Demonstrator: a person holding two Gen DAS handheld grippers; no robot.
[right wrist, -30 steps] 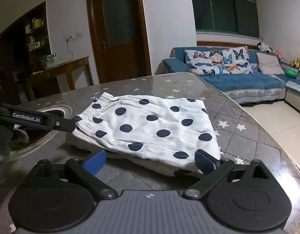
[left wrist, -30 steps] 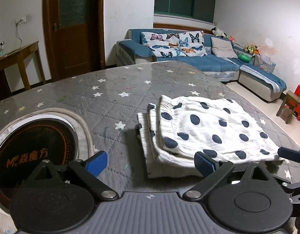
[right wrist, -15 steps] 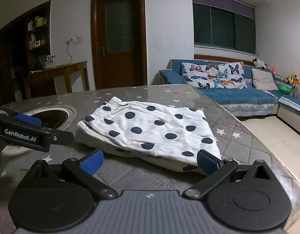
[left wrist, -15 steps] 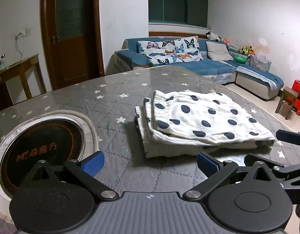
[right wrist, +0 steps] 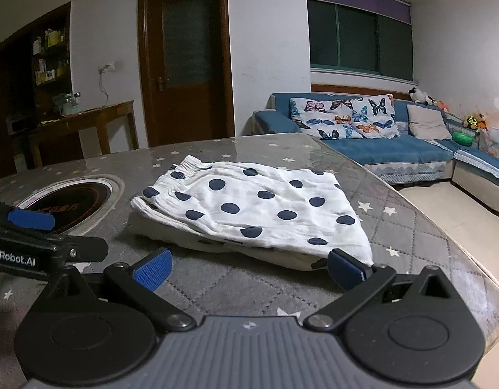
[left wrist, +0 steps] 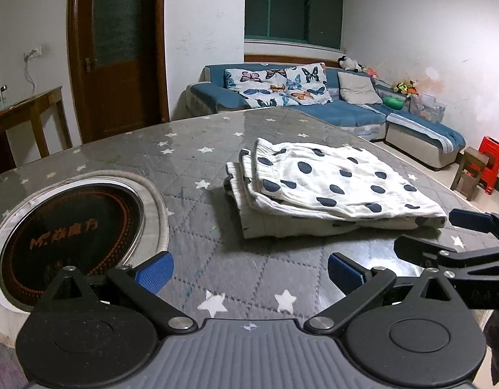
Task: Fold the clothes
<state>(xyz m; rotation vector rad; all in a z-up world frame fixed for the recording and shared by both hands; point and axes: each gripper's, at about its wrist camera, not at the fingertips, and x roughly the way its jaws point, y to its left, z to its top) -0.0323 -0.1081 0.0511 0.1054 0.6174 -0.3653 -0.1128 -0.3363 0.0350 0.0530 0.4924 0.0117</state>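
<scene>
We see the folded polka-dot garment (left wrist: 327, 184) near the bench's (left wrist: 191, 149) right edge — both jaws released, empty.

Garment (left wrist: 330, 181): you see soft crinkled white cloth, matt, with dark dots.
Table cover (left wrist: 191, 149): quilted grey fabric under a glossy clear sheet.
Cooktop (left wrist: 71, 223): smooth glossy black glass, metal rim.
Left gripper (left wrist: 249, 270): your matt black plastic links, ribbed blue pads (left wrist: 153, 269), shiny metal rivets.
Door (right wrist: 184, 58): dark wood, frosted pane.
</scene>
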